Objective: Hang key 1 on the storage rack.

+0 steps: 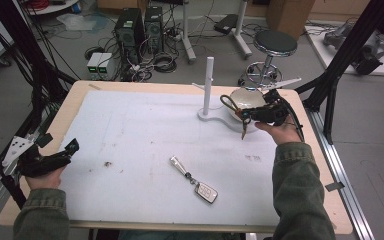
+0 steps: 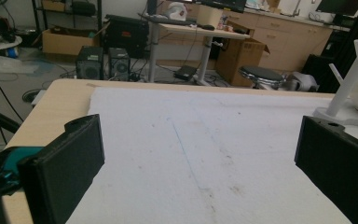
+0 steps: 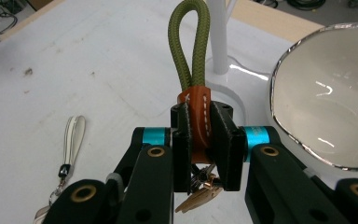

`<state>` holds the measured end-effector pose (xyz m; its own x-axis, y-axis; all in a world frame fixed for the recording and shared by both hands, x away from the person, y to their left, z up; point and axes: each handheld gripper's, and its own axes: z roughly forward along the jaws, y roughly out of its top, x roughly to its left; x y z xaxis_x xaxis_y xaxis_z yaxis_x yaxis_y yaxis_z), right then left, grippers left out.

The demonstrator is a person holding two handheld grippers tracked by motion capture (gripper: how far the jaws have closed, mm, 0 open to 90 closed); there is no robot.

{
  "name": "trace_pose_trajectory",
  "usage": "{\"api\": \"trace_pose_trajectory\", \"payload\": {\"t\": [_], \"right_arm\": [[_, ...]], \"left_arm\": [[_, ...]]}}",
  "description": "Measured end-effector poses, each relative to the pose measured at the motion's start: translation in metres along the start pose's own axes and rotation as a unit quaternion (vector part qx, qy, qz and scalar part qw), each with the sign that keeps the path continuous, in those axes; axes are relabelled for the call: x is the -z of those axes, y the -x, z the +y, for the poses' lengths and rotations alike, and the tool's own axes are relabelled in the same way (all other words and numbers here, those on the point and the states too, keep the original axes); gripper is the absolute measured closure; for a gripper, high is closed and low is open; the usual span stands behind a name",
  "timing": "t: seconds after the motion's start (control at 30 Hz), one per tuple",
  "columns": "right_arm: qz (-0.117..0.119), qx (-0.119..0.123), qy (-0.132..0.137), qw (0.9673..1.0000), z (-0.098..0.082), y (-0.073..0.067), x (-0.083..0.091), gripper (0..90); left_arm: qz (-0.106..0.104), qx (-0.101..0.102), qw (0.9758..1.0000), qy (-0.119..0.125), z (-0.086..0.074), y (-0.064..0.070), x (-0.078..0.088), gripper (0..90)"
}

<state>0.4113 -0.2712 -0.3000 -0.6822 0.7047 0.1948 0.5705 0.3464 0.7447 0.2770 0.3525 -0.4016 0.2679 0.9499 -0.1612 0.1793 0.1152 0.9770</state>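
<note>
Right fingers [image 3: 204, 140] pinching keyring's [image 3: 196, 109] stitched orange leather tab, olive braided rope loop upright; left fingers [image 2: 200, 163] spread.

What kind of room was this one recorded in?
Most likely a lab or workshop, not a home. Desktop computer towers stand on the floor amid loose cables, a black metal frame surrounds the table, and cardboard boxes sit by workbenches.
</note>
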Motion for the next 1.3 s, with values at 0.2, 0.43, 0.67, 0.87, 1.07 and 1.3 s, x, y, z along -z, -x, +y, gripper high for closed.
{"api": "trace_pose_trajectory", "payload": {"t": [0.2,0.43,0.67,0.87,1.07,1.3], "right_arm": [[-0.005,0.009,-0.003,0.9999,0.012,-0.004,0.003,78.7],[-0.003,0.013,0.003,0.9999,0.023,-0.006,0.006,78.6],[-0.005,0.023,0.014,0.9996,0.036,-0.010,0.012,78.6],[-0.003,0.032,0.016,0.9993,0.048,-0.017,0.016,78.6],[0.000,0.039,0.019,0.9991,0.057,-0.020,0.013,78.6],[0.005,0.037,0.016,0.9992,0.064,-0.021,0.005,78.6]], "left_arm": [[-0.001,0.001,1.0000,0.000,0.000,0.000,0.000,1.8],[0.000,0.003,1.0000,0.001,0.000,0.000,0.000,1.8],[0.000,0.003,1.0000,0.002,0.000,0.000,0.000,1.8],[0.000,0.003,1.0000,0.002,0.000,0.000,0.000,1.7],[0.000,0.003,1.0000,0.001,0.000,-0.001,0.000,1.8],[0.001,0.004,1.0000,0.003,0.000,-0.001,0.000,1.8]]}}
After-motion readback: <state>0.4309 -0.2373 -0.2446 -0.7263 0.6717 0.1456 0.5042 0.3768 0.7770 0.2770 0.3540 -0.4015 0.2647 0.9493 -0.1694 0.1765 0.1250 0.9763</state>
